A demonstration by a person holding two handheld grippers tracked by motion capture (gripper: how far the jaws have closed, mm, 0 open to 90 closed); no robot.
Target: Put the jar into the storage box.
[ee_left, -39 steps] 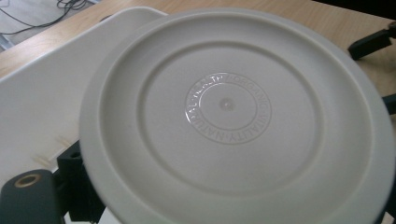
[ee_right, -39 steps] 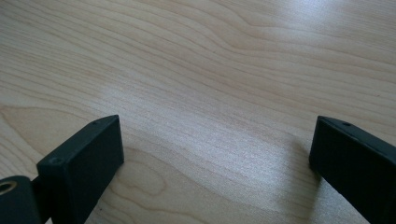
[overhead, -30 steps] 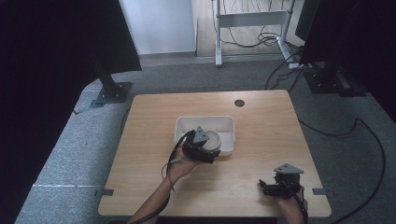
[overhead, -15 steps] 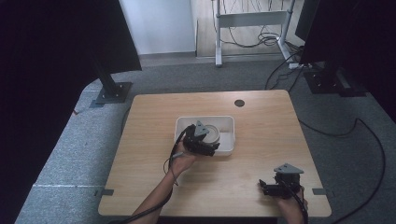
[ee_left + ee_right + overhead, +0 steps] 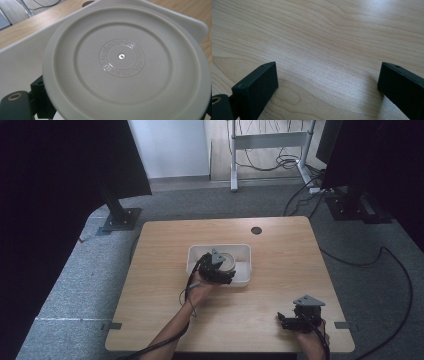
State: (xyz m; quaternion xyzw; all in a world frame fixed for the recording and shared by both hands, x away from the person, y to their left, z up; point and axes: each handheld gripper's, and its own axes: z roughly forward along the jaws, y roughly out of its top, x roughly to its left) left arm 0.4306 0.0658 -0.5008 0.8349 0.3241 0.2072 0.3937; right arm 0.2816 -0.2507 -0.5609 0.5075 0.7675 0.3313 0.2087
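Left gripper view: left tool apparently pinching a white lid over the tub; high view, lower right: right tool spread on bare desk.

The black two-jaw left gripper is held forward on an outstretched forearm. The black two-jaw right gripper is held low, jaws spread wide.

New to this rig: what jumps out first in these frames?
First, the round white plate, huge in the left gripper view with ring lettering at its centre, held by the left tool over the white tray at mid-table. Next, the right tool, which sits idle near the table's front right corner, its jaws wide apart over bare wood in the right gripper view.
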